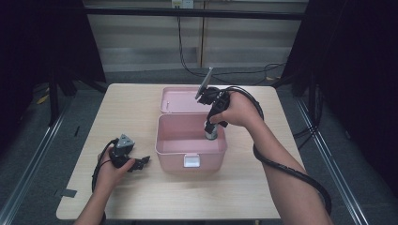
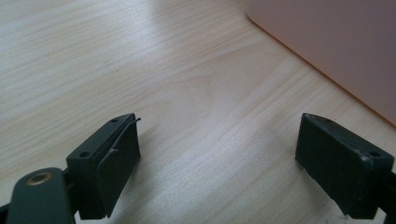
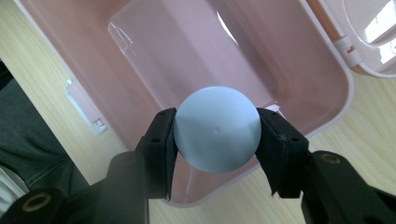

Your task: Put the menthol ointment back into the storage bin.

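The ball (image 3: 217, 129), pale blue-grey and smooth, is what the work turns on here, but the biggest thing in the room is the light wooden table (image 1: 141, 197), so start there: it stands on a grey floor with dark curtains to either side. Near the middle of the table sits the pink box (image 1: 190, 140), open, with rounded corners and a small white latch on its front wall. Its lid (image 1: 180, 100) is folded back flat on the tabletop behind it, joined by a hinge along the rear edge. From the right gripper view the inside of the box looks bare and glossy. The person's right forearm reaches in over the table, a black cable looped round it, and the right gripper (image 1: 211, 127) points down into the right part of the box. In the right gripper view its two black jaws press on opposite sides of the ball, holding it above the box's floor, near the wall on that side. The left gripper (image 1: 136, 164) lies low on the table to the left of the box, just beside its front corner, in the person's left hand. In the left gripper view its jaws stand wide apart with only bare wood between them and the pink wall of the box off to one side.
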Available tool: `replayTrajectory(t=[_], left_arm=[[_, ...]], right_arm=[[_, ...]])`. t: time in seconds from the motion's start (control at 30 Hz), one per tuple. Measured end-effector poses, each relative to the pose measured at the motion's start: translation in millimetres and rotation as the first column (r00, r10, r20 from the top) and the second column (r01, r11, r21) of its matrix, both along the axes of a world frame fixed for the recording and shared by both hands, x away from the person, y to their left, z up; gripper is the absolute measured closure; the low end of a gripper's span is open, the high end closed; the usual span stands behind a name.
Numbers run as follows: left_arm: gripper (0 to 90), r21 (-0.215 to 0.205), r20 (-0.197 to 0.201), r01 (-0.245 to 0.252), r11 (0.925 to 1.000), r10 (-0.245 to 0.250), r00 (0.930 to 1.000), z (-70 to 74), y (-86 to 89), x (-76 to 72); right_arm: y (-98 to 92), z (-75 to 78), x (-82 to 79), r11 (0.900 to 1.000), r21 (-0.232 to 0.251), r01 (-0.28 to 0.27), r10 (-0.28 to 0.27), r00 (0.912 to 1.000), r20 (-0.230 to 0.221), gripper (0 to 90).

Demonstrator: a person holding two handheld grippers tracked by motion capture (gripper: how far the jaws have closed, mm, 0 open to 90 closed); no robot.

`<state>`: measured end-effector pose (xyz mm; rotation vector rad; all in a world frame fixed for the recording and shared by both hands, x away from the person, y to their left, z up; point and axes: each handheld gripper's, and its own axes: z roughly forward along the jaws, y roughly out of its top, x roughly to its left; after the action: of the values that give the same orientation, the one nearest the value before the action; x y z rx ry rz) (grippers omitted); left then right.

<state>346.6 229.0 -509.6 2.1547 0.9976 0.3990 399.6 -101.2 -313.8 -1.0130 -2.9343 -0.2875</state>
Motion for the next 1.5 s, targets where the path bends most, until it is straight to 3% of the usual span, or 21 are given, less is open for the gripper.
replayTrajectory(t=[0.23,0.6,1.17,1.5], left_arm=[[13.0,0.000,0.000,0.001,1.0000,-0.001,1.0000,0.0,0.1,0.0],[13.0,0.000,0.000,0.001,1.0000,-0.001,1.0000,0.0,0.1,0.0],[13.0,-0.002,0.000,0.001,1.0000,-0.001,1.0000,-0.1,0.1,0.1],[13.0,-0.001,0.000,0.002,1.0000,-0.002,1.0000,0.0,0.2,0.1]], right_arm=[[6.2,-9.3,4.6,1.000,-0.013,0.022,-0.022,0.9998,-0.004,50.7],[7.1,-17.7,12.1,0.995,-0.011,0.101,-0.102,0.9947,-0.014,50.7],[9.1,-29.8,24.6,0.970,-0.003,0.242,-0.242,0.9699,-0.029,50.7],[8.3,-34.1,29.4,0.959,0.006,0.284,-0.283,0.9587,-0.024,50.7]])
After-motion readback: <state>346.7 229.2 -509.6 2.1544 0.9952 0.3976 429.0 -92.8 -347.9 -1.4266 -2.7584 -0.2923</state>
